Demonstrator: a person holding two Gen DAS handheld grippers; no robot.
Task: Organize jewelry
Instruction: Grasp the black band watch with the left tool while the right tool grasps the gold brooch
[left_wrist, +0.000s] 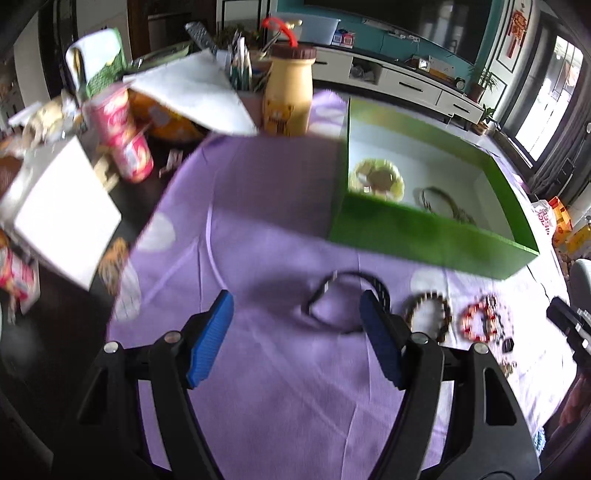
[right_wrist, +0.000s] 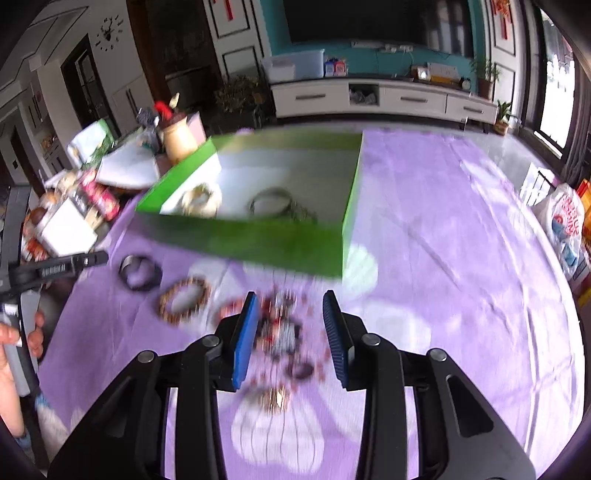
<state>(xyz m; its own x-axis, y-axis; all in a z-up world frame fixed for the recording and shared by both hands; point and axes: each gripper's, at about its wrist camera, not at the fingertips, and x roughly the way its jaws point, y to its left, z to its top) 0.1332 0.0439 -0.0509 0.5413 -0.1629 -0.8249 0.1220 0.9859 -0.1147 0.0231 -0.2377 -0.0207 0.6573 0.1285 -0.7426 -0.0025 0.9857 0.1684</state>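
A green box (left_wrist: 424, 232) (right_wrist: 258, 243) with a white inside sits on the purple cloth (left_wrist: 277, 369). In it lie a yellow-rimmed piece (left_wrist: 378, 177) (right_wrist: 201, 199) and a dark chain bracelet (left_wrist: 443, 201) (right_wrist: 277, 203). On the cloth lie a black band (left_wrist: 343, 299) (right_wrist: 140, 273), a brown bead bracelet (left_wrist: 428, 310) (right_wrist: 184, 299), a red bead bracelet (left_wrist: 480, 321) and a dark bead pile (right_wrist: 280, 336). My left gripper (left_wrist: 297, 314) is open, just short of the black band. My right gripper (right_wrist: 290, 317) is open over the bead pile.
Left of the cloth stand a yellow jar (left_wrist: 288, 96), pink cans (left_wrist: 122, 133), a white box (left_wrist: 62, 210) and papers. A TV cabinet (right_wrist: 384, 98) stands behind. Bags (right_wrist: 565, 221) lie at the right. The other gripper shows at the edge (right_wrist: 55, 269).
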